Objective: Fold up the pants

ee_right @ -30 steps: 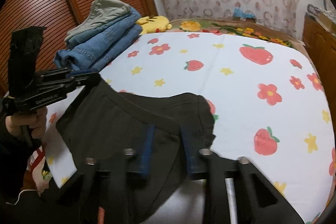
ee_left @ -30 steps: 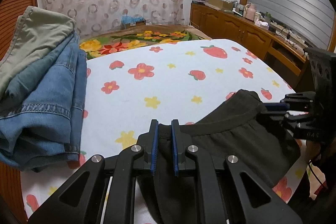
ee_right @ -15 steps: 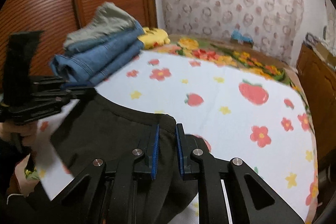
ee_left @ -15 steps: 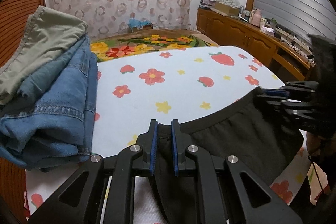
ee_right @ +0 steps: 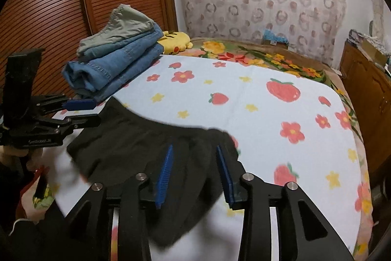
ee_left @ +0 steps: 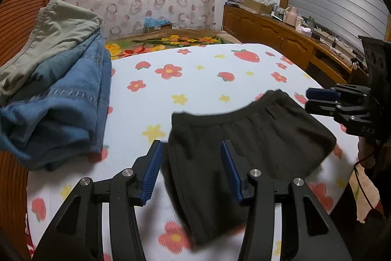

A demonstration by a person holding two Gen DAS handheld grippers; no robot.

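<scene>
Black pants (ee_left: 246, 138) lie on the bed (ee_left: 195, 89), near the edge closest to you, on the white sheet (ee_right: 268, 114) printed with flowers and strawberries. The waistband faces away from you, and the cloth looks a little blurred. Your left gripper (ee_left: 190, 173) is opening its fingers (ee_left: 152, 170); the left part of the pants lies between the blue pads, but they do not press on it. Your right gripper (ee_right: 195, 173) is opening too, with the right part of the pants between its fingers (ee_right: 224, 175), also not pinched. Just beside the pants on the left stands a pile of folded clothes (ee_left: 56, 89): blue jeans (ee_right: 114, 70) below, something grey-green on top. A yellow soft toy (ee_right: 176, 42) rests behind the pile. A wooden cabinet (ee_left: 281, 38) stands along the right wall.
</scene>
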